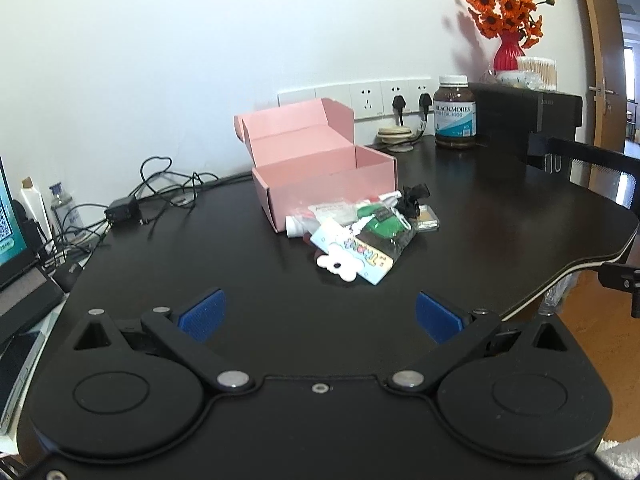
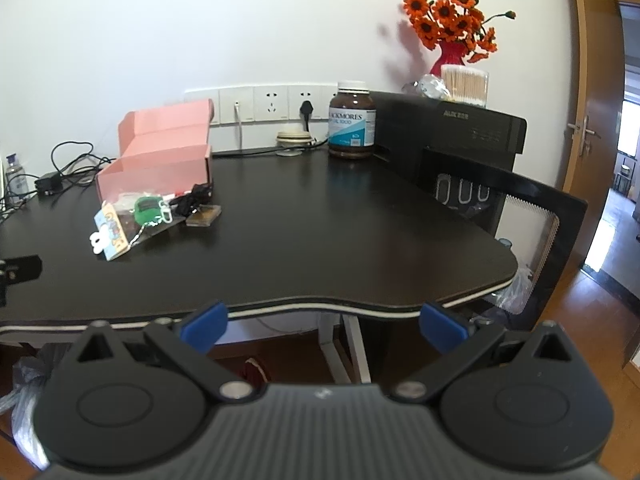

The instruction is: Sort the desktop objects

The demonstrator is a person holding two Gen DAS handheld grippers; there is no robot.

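The small heap of odds and ends lies on the dark table straight ahead of the left claw, pressed up against the front wall of the open pink box. The heap's nearest piece is a flat card packet with a white flower-shaped charm — its long side runs slantwise, from near-right to far-left, so it meets the claw at an angle. Behind it sit a green thing in a clear bag, a tube and a small brown case.

The left claw hovers over the table with its blue pads spread wide and nothing between them. The right claw is likewise wide and empty, but it hangs off the table's front edge, and from there the heap lies well off to the left and far back.

So the left claw is plainly the nearer one — the heap is dead ahead of it, the box just beyond. A straight reach forward, with a slight twist to square the pads across the packet's narrow side, looks like the fitting move.
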